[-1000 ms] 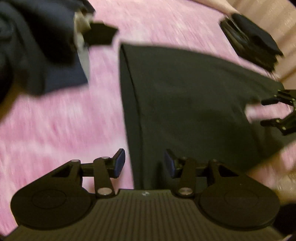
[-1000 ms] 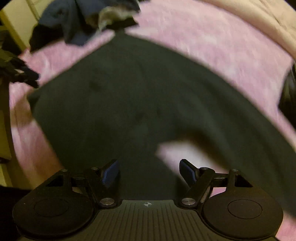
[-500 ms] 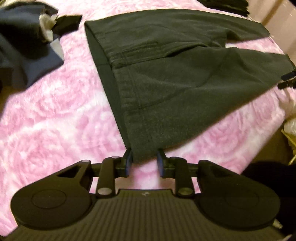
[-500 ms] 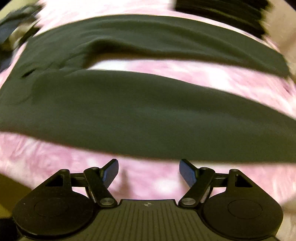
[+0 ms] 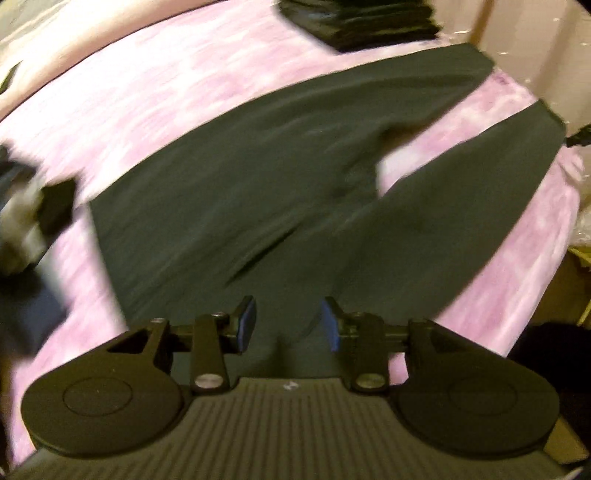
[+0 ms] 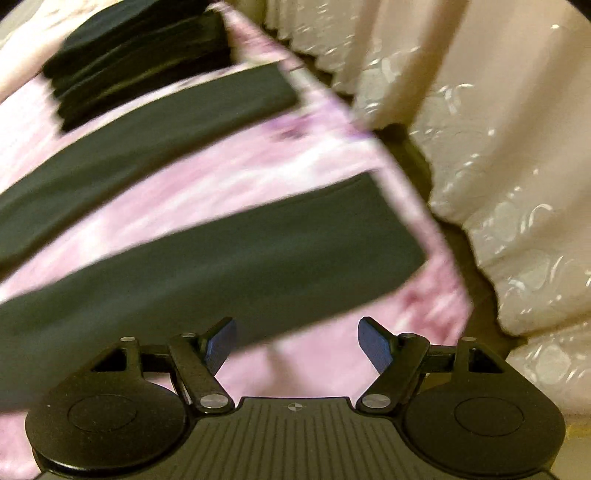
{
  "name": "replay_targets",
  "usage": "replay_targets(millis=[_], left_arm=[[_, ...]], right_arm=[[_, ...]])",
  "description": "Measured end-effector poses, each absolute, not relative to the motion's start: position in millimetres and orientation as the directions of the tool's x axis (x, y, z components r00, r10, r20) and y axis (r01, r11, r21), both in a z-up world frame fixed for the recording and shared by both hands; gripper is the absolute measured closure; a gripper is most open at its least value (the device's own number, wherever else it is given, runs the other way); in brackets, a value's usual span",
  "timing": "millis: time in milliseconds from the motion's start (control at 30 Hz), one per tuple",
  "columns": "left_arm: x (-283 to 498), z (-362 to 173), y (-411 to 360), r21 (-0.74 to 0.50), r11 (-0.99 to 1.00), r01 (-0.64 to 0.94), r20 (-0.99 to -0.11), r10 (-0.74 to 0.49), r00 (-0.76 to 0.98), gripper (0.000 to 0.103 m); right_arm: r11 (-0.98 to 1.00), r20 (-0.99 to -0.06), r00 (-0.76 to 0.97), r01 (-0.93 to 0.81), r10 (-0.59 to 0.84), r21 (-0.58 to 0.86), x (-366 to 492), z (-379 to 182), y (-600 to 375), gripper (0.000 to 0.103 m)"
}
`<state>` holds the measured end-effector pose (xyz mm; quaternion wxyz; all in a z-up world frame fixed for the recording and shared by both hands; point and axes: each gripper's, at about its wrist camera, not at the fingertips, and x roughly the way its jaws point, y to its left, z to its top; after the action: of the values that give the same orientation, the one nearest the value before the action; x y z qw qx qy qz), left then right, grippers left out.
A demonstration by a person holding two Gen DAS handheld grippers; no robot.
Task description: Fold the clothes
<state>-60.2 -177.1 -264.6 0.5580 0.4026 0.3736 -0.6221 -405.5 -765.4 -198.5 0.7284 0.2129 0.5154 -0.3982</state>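
Dark trousers [image 5: 258,184] lie flat on the pink flowered bedspread [image 5: 155,85], legs spread apart toward the right. My left gripper [image 5: 288,325] hovers over the seat end of the trousers. Its jaws are opening; the cloth lies flat beneath them and the pads do not press on it. In the right wrist view the near leg [image 6: 240,258] and the far leg [image 6: 147,129] end close to the bed's edge. My right gripper [image 6: 297,339] stands open just above the near leg's lower edge, holding nothing. One tip of the right gripper [image 5: 580,138] shows by the near hem.
A stack of folded dark clothes [image 5: 362,22] sits at the far end of the bed, also seen as the stack [image 6: 136,48]. A heap of dark blue and pale clothes [image 5: 26,258] lies at the left. A cream patterned curtain [image 6: 498,147] hangs beyond the bed's edge.
The left gripper, narrowed at the waistband corner half a second ago, has widened and slid right over the trousers. The right gripper has swung along the legs to their hems at the bed's edge.
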Motion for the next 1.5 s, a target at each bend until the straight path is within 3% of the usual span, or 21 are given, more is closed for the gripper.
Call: replay_targets(millis=[133,267,433,533,633,733,933,1000,1067,1133,1167,1200,1367,1500], left_arm=[[-118.6,-275.1,-223.8,-0.003,-0.099,0.995,-0.929,-0.369,-0.039,0.062],[-173.4,-287.5,-223.6,0.053,-0.131,0.99,-0.949,-0.316,0.009,0.062],[-214.9,-303.8,-179.2,0.187,-0.272,0.944,-0.961,-0.25,0.118,0.062],[-209.7,-314.8,-145.7,0.322,-0.344,0.882,-0.937,-0.251,0.244,0.062],[-179.9,-324.3,-114.7,0.427,-0.353,0.832,-0.901,-0.247,0.358,0.062],[-145.6,-339.0,-86.7,0.517,-0.375,0.769,-0.856,-0.256,0.45,0.062],[-93.8,-367.5,-50.3,0.583,-0.506,0.635,-0.811,-0.325,0.486,0.062],[-85.0,-368.4,-47.8,0.589,-0.522,0.617,-0.808,-0.349,0.475,0.067],[-77.1,-369.1,-47.0,0.59,-0.537,0.603,-0.807,-0.369,0.461,0.094],[-69.1,-362.6,-49.1,0.579,-0.519,0.629,-0.816,-0.376,0.44,0.095],[-67.0,-355.0,-50.6,0.571,-0.495,0.654,-0.82,-0.374,0.433,0.096],[-63.6,-345.7,-50.2,0.566,-0.47,0.678,-0.823,-0.374,0.428,0.096],[-65.1,-303.5,-25.0,0.548,-0.421,0.723,-0.831,-0.376,0.41,0.097],[-72.6,-319.7,-15.5,0.49,-0.417,0.765,-0.868,-0.308,0.388,0.096]], right_arm=[[0.618,-0.912,0.134,0.772,-0.389,-0.15,-428.1,-203.4,-840.7,0.028],[0.725,-0.904,0.237,0.68,-0.356,-0.108,-424.4,-193.8,-851.8,0.028],[0.952,-0.92,0.355,0.3,-0.164,-0.054,-392.5,-193.8,-766.0,0.028],[0.995,-0.923,0.372,0.015,-0.096,-0.097,-378.5,-204.3,-696.8,0.028],[0.968,-0.916,0.384,-0.167,-0.113,-0.19,-370.8,-219.0,-641.7,0.028],[0.918,-0.9,0.393,-0.257,-0.187,-0.303,-367.7,-232.7,-609.1,0.028],[0.776,-0.868,0.412,-0.437,-0.277,-0.455,-368.5,-257.3,-581.5,0.028],[0.757,-0.865,0.412,-0.458,-0.285,-0.467,-365.9,-260.0,-581.9,0.028],[0.741,-0.864,0.41,-0.473,-0.293,-0.476,-363.0,-262.6,-583.7,0.028],[0.735,-0.875,0.376,-0.491,-0.305,-0.467,-356.7,-268.8,-588.1,0.062],[0.733,-0.882,0.354,-0.501,-0.311,-0.46,-353.0,-272.5,-590.7,0.093],[0.742,-0.889,0.336,-0.498,-0.311,-0.448,-349.8,-271.0,-592.5,0.1],[0.785,-0.915,0.307,-0.482,-0.263,-0.388,-356.0,-235.7,-589.2,0.101],[0.791,-0.943,0.236,-0.517,-0.235,-0.326,-372.0,-247.2,-583.0,0.101]])
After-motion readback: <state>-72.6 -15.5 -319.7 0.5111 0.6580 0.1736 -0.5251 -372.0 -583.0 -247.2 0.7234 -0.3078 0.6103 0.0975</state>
